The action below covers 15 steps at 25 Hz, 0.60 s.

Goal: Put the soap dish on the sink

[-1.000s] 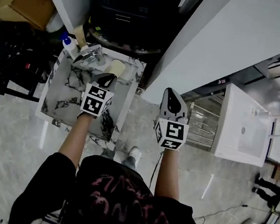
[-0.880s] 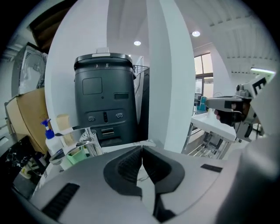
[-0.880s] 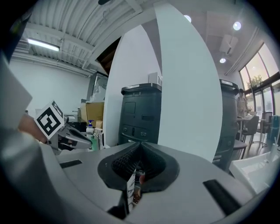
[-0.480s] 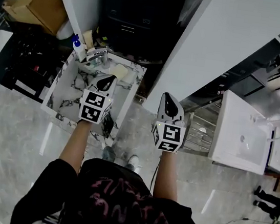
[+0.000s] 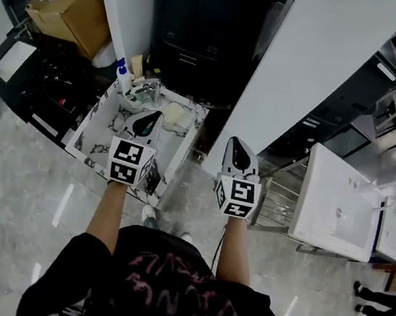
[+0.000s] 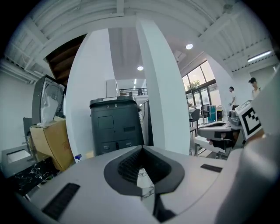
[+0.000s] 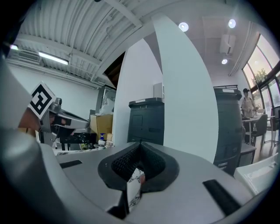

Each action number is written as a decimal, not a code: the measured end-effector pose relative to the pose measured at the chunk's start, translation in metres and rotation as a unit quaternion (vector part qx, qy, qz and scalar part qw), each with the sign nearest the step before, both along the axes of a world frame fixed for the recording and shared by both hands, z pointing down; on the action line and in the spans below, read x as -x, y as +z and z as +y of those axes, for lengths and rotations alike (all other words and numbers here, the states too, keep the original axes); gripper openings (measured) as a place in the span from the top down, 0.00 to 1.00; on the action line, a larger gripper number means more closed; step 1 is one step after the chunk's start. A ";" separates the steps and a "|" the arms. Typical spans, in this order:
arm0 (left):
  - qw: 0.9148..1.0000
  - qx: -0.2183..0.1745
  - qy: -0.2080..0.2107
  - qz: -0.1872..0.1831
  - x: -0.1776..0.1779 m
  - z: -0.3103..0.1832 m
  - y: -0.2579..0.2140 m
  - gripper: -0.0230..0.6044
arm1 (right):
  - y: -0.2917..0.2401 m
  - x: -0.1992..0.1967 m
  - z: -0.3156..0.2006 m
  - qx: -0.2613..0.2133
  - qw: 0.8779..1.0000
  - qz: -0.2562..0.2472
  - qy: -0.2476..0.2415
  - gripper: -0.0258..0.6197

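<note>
head view from above: both forearms were stretched forward, side by side, each hand under a marker cube. the left gripper [image 5: 148,117] hung over the marbled sink [image 5: 95,123]; the right gripper [image 5: 234,143] was well apart from it, over the floor. in each gripper view the two jaws were pressed together with nothing between them (left gripper [image 6: 141,151], right gripper [image 7: 139,146]).

the soap dish [image 5: 176,118], pale cream, lay on the sink's far rim, just ahead and right of the left gripper's tip, ahead and left of the right gripper, touching neither. the faucet [image 5: 146,92] and a blue-capped bottle [image 5: 124,76] stood ahead of the left gripper. a white basin [image 5: 334,202] lay to the right of the right gripper.

count: two grippers, one soap dish, one marbled sink, one faucet, one bottle.
</note>
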<state>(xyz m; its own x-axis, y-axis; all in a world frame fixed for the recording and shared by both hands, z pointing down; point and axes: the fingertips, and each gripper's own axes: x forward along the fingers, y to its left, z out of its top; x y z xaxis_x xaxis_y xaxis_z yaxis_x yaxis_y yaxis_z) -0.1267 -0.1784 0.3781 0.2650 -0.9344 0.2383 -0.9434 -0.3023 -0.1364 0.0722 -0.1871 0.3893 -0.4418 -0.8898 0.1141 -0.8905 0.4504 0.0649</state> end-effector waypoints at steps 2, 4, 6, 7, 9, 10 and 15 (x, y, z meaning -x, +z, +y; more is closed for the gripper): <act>1.000 -0.009 -0.004 -0.003 -0.001 0.009 -0.008 0.94 | -0.002 0.000 0.006 -0.002 1.000 0.002 -0.006 0.94; 1.000 -0.013 -0.007 -0.002 -0.002 0.017 -0.012 0.94 | -0.003 -0.002 0.011 -0.004 1.000 0.000 -0.010 0.94; 1.000 -0.016 -0.011 0.001 -0.004 0.025 -0.015 0.94 | -0.006 -0.004 0.016 -0.006 1.000 -0.003 -0.013 0.94; 1.000 -0.017 -0.013 0.002 -0.005 0.029 -0.017 0.94 | -0.007 -0.006 0.018 -0.006 1.000 -0.004 -0.015 0.94; 1.000 -0.021 -0.018 0.006 -0.006 0.036 -0.019 0.94 | -0.009 -0.008 0.022 -0.007 1.000 -0.005 -0.018 0.94; 1.000 -0.023 -0.020 0.008 -0.007 0.040 -0.020 0.94 | -0.009 -0.009 0.024 -0.007 1.000 -0.006 -0.019 0.94; 0.999 -0.023 -0.028 0.025 -0.009 0.058 -0.021 0.94 | -0.012 -0.014 0.036 -0.011 1.000 -0.009 -0.027 0.94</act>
<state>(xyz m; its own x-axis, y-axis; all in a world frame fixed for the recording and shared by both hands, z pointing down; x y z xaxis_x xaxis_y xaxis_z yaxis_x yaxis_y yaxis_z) -0.1173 -0.1206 0.3566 0.2217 -0.9579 0.1826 -0.9648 -0.2427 -0.1018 0.0859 -0.1515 0.3771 -0.4914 -0.8667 0.0858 -0.8658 0.4968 0.0595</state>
